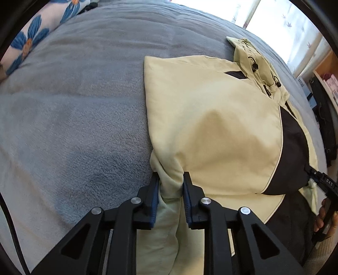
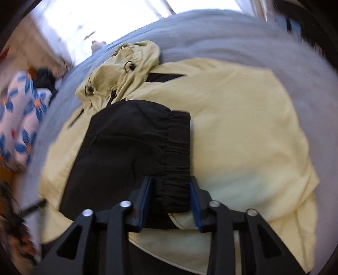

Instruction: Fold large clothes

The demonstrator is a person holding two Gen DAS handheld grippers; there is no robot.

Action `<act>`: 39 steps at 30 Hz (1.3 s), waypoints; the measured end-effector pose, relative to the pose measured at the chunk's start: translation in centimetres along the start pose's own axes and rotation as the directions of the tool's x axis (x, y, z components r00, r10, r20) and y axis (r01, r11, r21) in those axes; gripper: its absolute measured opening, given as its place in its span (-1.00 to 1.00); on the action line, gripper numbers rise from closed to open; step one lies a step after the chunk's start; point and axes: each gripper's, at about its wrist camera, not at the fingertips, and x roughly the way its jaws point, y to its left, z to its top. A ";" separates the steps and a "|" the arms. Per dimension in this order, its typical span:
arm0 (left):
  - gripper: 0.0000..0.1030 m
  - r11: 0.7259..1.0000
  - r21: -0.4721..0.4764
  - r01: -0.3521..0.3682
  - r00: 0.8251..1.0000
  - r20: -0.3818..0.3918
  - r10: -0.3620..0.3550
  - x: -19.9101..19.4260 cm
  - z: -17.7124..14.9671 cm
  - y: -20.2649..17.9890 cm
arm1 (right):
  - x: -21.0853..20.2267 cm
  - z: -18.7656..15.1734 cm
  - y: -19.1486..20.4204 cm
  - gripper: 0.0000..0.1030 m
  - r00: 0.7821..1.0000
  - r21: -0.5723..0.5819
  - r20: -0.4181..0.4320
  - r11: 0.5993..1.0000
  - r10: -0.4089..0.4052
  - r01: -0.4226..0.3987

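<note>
A pale yellow hooded jacket (image 1: 211,118) with black panels lies partly folded on a grey fleece blanket (image 1: 74,105). My left gripper (image 1: 170,179) is shut on a bunched fold of the jacket's near left edge. In the right wrist view the jacket (image 2: 243,127) fills the middle, its hood (image 2: 131,63) at the far end. A black sleeve with an elastic cuff (image 2: 175,152) lies folded across the body. My right gripper (image 2: 170,186) has the cuff between its fingers. The right gripper also shows at the left wrist view's right edge (image 1: 325,184).
A blue-flower pillow lies at the bed's far left (image 1: 27,42) and shows in the right wrist view (image 2: 21,110). A bright window with curtains (image 1: 274,17) is behind the bed. Dark items and shelves (image 1: 325,95) stand beside the bed on the right.
</note>
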 end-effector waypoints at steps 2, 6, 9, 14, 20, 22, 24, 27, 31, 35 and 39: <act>-0.55 1.000 0.004 -0.018 1.000 -0.009 0.018 0.6 -0.1 -0.3 | 0.5 -0.3 0.3 -0.39 0.999 -0.027 -0.011 0.999 -0.040 0.040; -0.24 0.998 0.021 -0.056 0.998 -0.010 0.056 0.1 0.1 -0.4 | 0.1 -0.3 0.0 -0.39 0.999 -0.010 -0.039 0.999 -0.038 0.037; -0.21 0.997 0.046 -0.064 0.997 0.038 0.062 -1.8 0.1 -0.7 | -1.5 0.0 -0.1 -0.38 0.999 -0.001 -0.029 1.000 -0.014 0.014; -0.21 0.992 0.116 -0.057 0.968 0.249 0.026 -5.9 0.2 -2.4 | -3.7 0.6 1.0 -0.38 0.998 -0.039 0.053 0.999 -0.014 0.016; -0.21 0.987 0.119 0.109 0.978 0.165 -0.128 -5.1 3.0 -6.7 | -4.8 2.0 6.4 -0.38 0.983 -0.142 0.182 0.990 0.015 0.011; -0.21 0.984 0.134 0.118 0.976 0.167 -0.140 -3.6 4.2 -8.8 | -4.0 2.9 8.3 -0.38 0.986 -0.165 0.143 0.985 0.081 -0.057; -0.21 0.984 0.145 0.101 0.979 0.164 -0.124 -2.1 4.7 -10.1 | -2.6 3.6 9.9 -0.38 0.985 -0.167 0.105 0.979 0.133 -0.114; -0.21 0.985 0.155 0.081 0.984 0.145 -0.104 1.0 5.3 -12.2 | -0.1 4.1 12.2 -0.38 0.988 -0.187 0.060 0.974 0.139 -0.126; -0.21 0.989 0.142 0.027 0.993 0.114 -0.044 4.7 5.3 -11.8 | 3.3 3.7 13.6 -0.38 0.995 -0.242 0.004 0.965 0.100 -0.096; -0.21 0.988 0.153 -0.025 0.989 0.149 0.002 6.4 5.4 -10.1 | 4.9 3.9 11.1 -0.42 0.998 -0.250 0.044 0.966 -0.054 0.063; -0.21 0.991 0.124 -0.040 0.984 0.176 0.018 6.3 6.3 -7.3 | 4.5 5.0 4.3 -0.64 0.988 -0.112 0.074 0.984 -0.133 0.141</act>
